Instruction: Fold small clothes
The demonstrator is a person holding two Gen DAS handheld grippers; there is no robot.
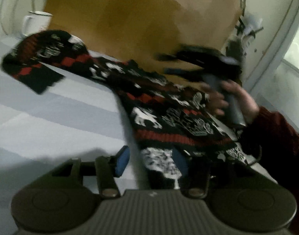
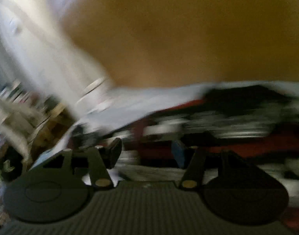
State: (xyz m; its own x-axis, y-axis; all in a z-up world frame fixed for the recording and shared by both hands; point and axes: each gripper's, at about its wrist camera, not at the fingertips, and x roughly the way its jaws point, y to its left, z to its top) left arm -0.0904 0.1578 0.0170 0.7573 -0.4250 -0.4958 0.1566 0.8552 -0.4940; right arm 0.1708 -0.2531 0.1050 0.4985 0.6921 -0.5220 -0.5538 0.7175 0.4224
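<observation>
A black, red and white patterned sweater (image 1: pixel 169 107) lies on the white and grey striped table (image 1: pixel 51 107), with one sleeve (image 1: pixel 38 58) stretched out to the far left. My left gripper (image 1: pixel 151 163) is open at the sweater's near hem. A white patterned flap of cloth lies between its blue pads (image 1: pixel 122 162), and the left pad stands clear of it. A hand (image 1: pixel 237 98) holds my right gripper (image 1: pixel 163 63) above the sweater's far right side, its fingers apart. The right wrist view is badly blurred. There the right gripper (image 2: pixel 147 154) is open over the sweater (image 2: pixel 227 117).
A white mug (image 1: pixel 37 22) stands at the table's far left. A large brown board (image 1: pixel 141 19) leans behind the table. Dark clutter (image 1: pixel 245 31) sits at the far right by the wall. The person's dark red sleeve (image 1: pixel 276 133) reaches in from the right.
</observation>
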